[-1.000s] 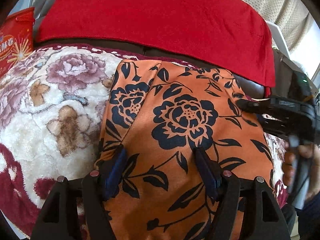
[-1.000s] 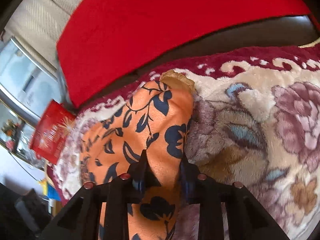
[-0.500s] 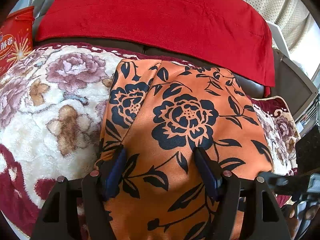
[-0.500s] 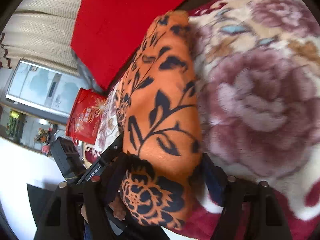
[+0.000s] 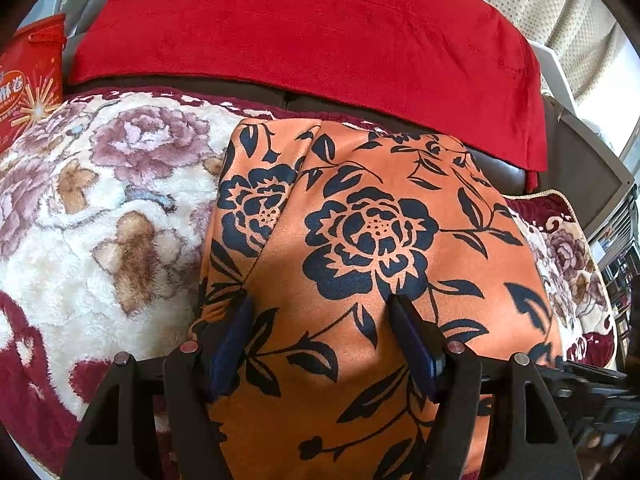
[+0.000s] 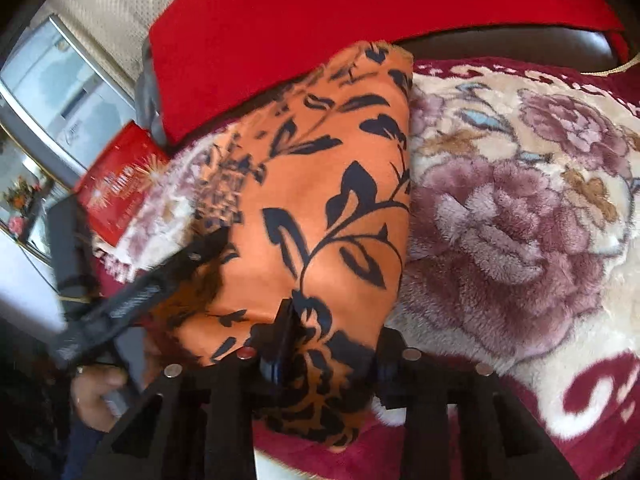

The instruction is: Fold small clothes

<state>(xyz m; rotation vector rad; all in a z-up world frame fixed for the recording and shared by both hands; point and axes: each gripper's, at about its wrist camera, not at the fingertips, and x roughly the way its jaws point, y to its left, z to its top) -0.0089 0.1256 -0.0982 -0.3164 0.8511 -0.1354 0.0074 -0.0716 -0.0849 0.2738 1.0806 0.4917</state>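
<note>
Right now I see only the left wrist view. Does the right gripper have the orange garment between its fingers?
Observer: Yes. The right gripper is closing its jaws, with the orange garment between them.
Operator: Which part of it?
Observer: The near corner, on the edge that lies beside the floral blanket.
Operator: Is anything else visible there?
Observer: A hand grips the handle of the left gripper, low at the left of the right wrist view.

Bright daylight, fisheye-bent edges; right wrist view motion-blurred at its left.
</note>
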